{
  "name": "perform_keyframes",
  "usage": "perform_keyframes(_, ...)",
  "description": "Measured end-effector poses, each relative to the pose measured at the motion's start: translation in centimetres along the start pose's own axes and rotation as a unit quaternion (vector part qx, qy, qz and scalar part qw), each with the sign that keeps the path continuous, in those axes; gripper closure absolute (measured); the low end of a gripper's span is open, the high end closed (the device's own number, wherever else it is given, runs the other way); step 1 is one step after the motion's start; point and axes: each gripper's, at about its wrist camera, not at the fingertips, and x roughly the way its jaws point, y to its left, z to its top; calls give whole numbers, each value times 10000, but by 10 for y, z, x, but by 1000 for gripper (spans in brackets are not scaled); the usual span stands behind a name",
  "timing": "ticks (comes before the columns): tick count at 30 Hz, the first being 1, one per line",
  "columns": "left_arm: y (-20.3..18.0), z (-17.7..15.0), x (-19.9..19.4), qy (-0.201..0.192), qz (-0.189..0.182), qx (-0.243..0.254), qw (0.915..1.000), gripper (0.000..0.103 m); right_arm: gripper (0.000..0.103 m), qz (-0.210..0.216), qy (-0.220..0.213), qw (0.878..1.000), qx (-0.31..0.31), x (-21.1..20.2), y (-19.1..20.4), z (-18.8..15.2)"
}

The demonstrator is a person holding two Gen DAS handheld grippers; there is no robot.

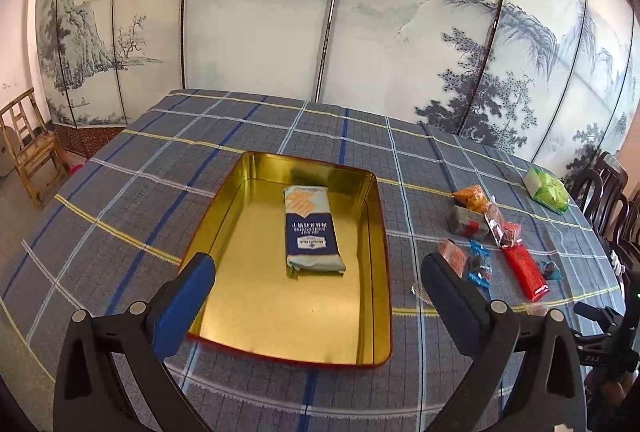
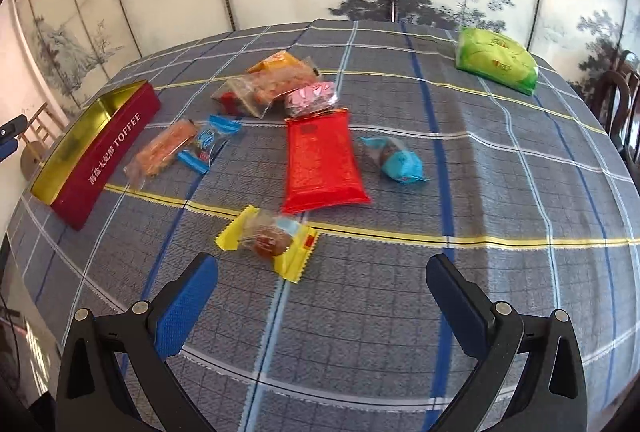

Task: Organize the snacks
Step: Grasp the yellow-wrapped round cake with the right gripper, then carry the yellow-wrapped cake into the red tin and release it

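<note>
Snacks lay scattered mid-frame, the yellow-wrapped sweet [image 2: 267, 238] nearest the right gripper [image 2: 322, 274], whose jaws gaped empty; light, crinkly and slippery, I judged, best pinched across its plump middle.

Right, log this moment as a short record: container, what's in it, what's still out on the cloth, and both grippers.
container: open gold-lined tin, red outside, on the checked tablecloth
in the tin: one blue-and-pale wrapped packet, lying flat
still outside: red packet, yellow-wrapped sweet, blue-wrapped sweet, orange and pink snacks in a loose group
set apart: green pack near the far edge
left gripper: open, empty, above the tin
right gripper: open, empty, nearest the yellow-wrapped sweet
</note>
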Motion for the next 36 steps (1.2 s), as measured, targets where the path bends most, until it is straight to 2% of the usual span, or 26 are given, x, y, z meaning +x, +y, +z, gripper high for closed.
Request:
perform_keyframes(4, -7, -17, -2, 101, -116, 86, 9998, 1, 0, 195, -46, 9997, -107, 13, 17, 4)
perform_keyframes(6, -7, -21, -3, 47, -127, 49, 9999, 1, 4, 161, -50, 9998, -87, 21, 22, 7)
perform_keyframes(7, -7, -22, -3, 94, -150, 29, 9998, 1, 8, 206, -32, 9998, -71, 24, 24, 7)
perform_keyframes(8, -6, -23, -3, 136, -179, 3, 9997, 1, 23, 211, 12, 9998, -62, 28, 26, 7)
perform_keyframes(9, -6, -23, -4, 123, -187, -12, 9997, 1, 41, 193, 59, 9998, -57, 32, 26, 7)
perform_keyframes(15, -9, -25, -11, 64, -263, 2, 9996, 1, 63, 200, -107, 9997, -1, 27, 27, 6)
perform_keyframes(22, -22, -27, -18, 17, -352, 97, 9993, 1, 65, -11, -588, 9982, -120, -10, 33, 21)
perform_keyframes(30, -26, -28, -28, -40, -393, 62, 9992, 1, 65, -306, -796, 9963, 103, -20, 26, 70)
perform_keyframes(36, -14, -29, -34, -66, -270, -43, 9996, 1, 65, -481, -906, 9947, -55, -16, 47, 101)
